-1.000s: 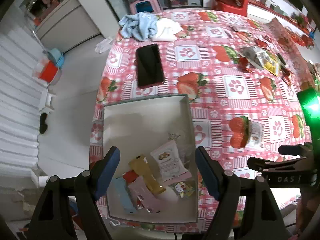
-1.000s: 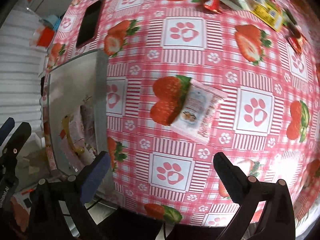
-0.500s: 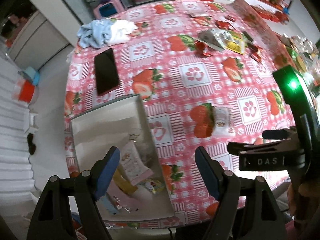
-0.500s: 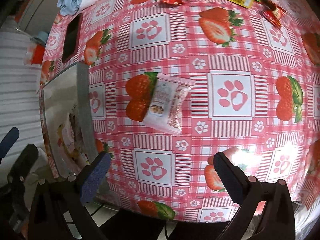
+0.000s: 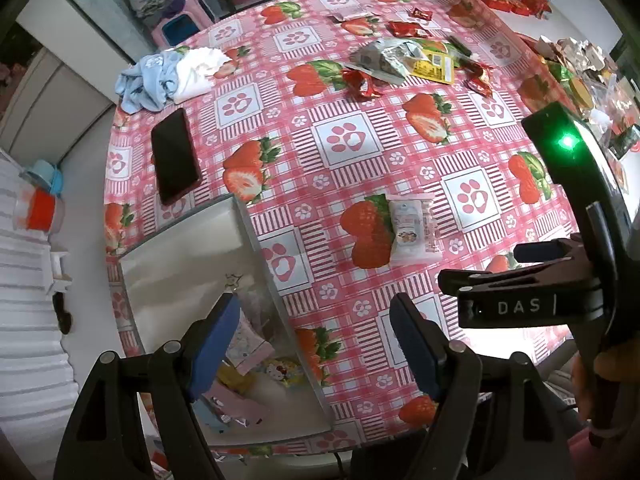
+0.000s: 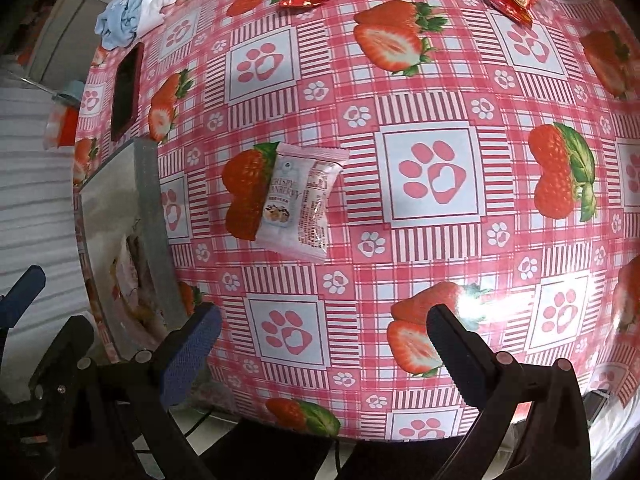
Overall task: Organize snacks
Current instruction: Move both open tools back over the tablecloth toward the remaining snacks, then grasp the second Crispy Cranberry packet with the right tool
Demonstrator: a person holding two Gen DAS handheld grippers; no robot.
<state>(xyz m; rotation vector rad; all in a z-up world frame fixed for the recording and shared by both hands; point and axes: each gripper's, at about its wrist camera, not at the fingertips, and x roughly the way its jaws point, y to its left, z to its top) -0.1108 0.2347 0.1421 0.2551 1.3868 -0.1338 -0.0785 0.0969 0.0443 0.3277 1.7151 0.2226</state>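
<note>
A white and pink snack packet (image 5: 414,229) lies flat on the strawberry tablecloth (image 5: 344,140), right of a grey box (image 5: 188,264). It also shows in the right wrist view (image 6: 302,196). The box holds several small snack packets (image 5: 256,356) at its near end; its wall shows in the right wrist view (image 6: 154,220). My left gripper (image 5: 312,340) is open and empty above the box's right wall. My right gripper (image 6: 324,344) is open and empty, low over the table near its front edge, short of the packet. It shows from the side in the left wrist view (image 5: 532,276).
A black phone (image 5: 174,156) lies left of centre beyond the box. Crumpled blue and white cloth (image 5: 168,78) sits at the far left. Red, silver and yellow wrappers (image 5: 400,60) lie across the far side. More packets (image 5: 576,64) clutter the far right edge.
My left gripper has swung right, from over the box's middle to over its right wall. My right gripper has moved closer to the packet. Both stayed open.
</note>
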